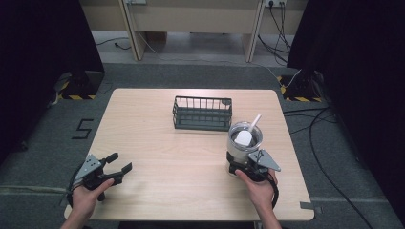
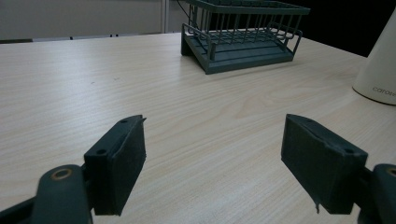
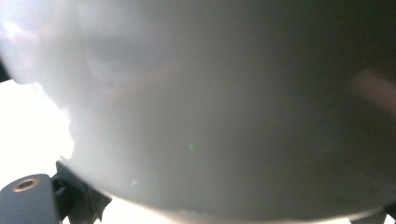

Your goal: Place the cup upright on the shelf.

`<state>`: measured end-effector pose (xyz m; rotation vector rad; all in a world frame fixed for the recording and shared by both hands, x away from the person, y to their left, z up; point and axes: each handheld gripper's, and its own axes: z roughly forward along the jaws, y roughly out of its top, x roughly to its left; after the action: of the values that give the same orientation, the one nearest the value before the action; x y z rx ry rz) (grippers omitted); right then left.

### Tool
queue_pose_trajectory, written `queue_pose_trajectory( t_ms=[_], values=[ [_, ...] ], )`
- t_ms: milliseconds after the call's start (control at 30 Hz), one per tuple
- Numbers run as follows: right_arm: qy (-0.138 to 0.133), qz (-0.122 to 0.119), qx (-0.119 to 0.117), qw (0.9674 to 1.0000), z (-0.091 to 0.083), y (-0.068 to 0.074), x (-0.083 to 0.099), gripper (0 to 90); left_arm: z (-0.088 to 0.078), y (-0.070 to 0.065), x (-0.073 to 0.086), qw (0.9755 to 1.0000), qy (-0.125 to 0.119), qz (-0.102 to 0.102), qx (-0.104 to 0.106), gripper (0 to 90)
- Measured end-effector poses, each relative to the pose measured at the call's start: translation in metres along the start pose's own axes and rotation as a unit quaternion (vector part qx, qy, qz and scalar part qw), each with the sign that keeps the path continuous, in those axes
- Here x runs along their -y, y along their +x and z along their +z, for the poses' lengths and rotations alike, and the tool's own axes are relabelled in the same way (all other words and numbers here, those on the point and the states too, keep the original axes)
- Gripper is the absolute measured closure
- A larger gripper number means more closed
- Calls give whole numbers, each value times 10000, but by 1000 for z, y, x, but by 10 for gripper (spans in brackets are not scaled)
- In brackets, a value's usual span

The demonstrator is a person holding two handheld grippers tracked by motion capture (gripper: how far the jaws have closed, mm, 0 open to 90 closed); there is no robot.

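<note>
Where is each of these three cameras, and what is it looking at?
High view: above the person's side, looking down at the table; both hands show.
Left gripper view: on the left gripper, facing the rack; its open jaws show.
Right gripper view: on the right gripper, pressed against the cup.
Shared: rack, cup.

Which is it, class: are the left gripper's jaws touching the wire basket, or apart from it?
Apart. The left gripper view shows the left gripper open, with bare table between its jaws and the wire basket.
</note>
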<state>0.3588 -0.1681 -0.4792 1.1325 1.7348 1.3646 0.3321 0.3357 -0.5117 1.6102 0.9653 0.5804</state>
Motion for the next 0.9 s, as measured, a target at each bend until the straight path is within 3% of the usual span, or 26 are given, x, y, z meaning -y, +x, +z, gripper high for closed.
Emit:
queue_pose_trajectory(
  t_ms=[900],
  values=[
    [-312, -73, 23, 9995, 9, -4, -41, 106, 0, 0, 0, 10000, -8, -32, -12, 215]
  ],
)
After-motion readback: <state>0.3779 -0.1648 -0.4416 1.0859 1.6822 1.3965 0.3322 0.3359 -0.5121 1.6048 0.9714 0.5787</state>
